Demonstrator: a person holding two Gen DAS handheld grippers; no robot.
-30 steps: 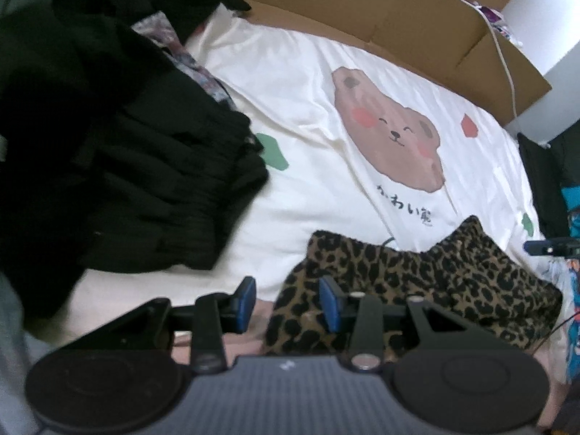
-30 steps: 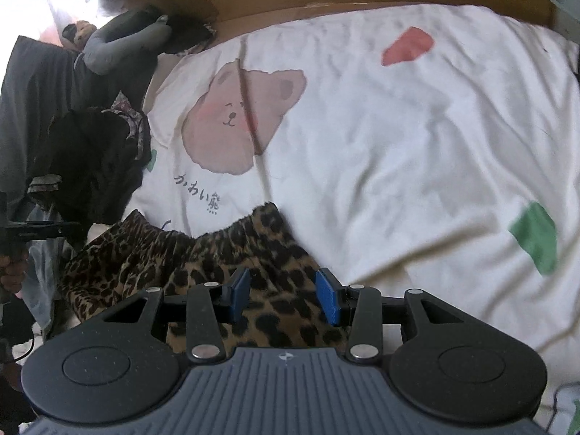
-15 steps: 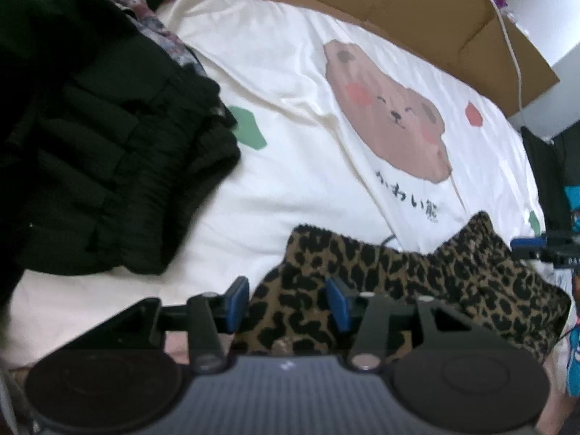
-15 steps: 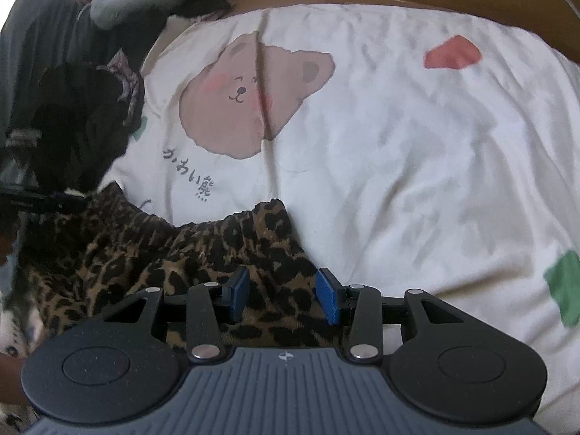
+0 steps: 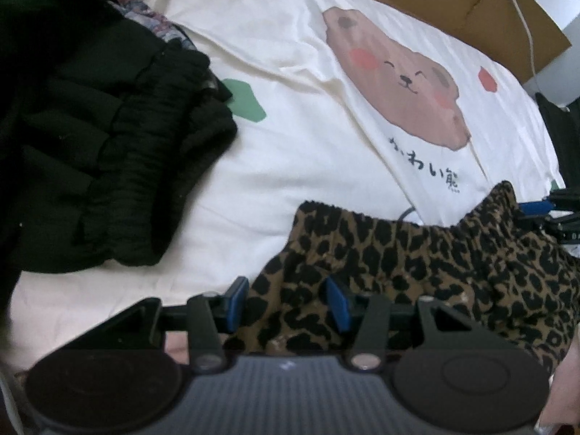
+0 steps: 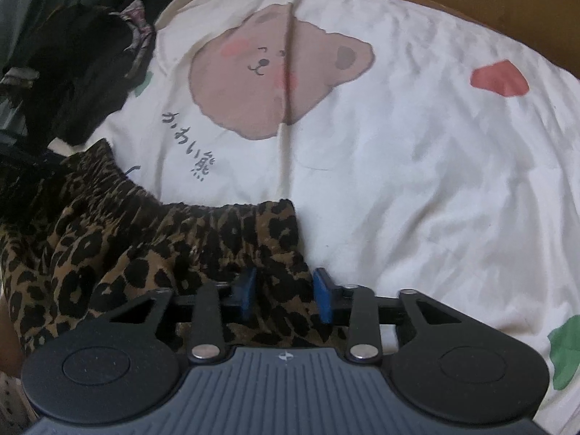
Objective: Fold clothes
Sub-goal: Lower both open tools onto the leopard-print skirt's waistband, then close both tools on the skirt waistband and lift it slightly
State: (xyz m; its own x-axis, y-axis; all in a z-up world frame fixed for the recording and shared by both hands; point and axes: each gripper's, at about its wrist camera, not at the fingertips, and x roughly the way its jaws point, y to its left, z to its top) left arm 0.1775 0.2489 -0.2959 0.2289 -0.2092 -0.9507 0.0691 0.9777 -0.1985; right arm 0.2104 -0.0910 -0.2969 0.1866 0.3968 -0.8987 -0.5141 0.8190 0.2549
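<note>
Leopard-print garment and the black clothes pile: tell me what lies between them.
In the left wrist view, only bare cream bear-print sheet separates the leopard-print garment from the black clothes pile.

A leopard-print garment (image 5: 427, 264) with a gathered elastic waistband lay crumpled on the cream bedsheet (image 5: 290, 145), just below the printed bear. A black garment (image 5: 108, 166) sat bunched well apart, at the left.

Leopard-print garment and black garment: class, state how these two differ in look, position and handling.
The leopard-print garment is tan with black spots; the black garment is plain. The leopard-print one lies near, under the open left gripper and right gripper; the black one lies bunched further left, away from both. Both rest on the bear-print sheet and have gathered, elastic-looking edges.
</note>
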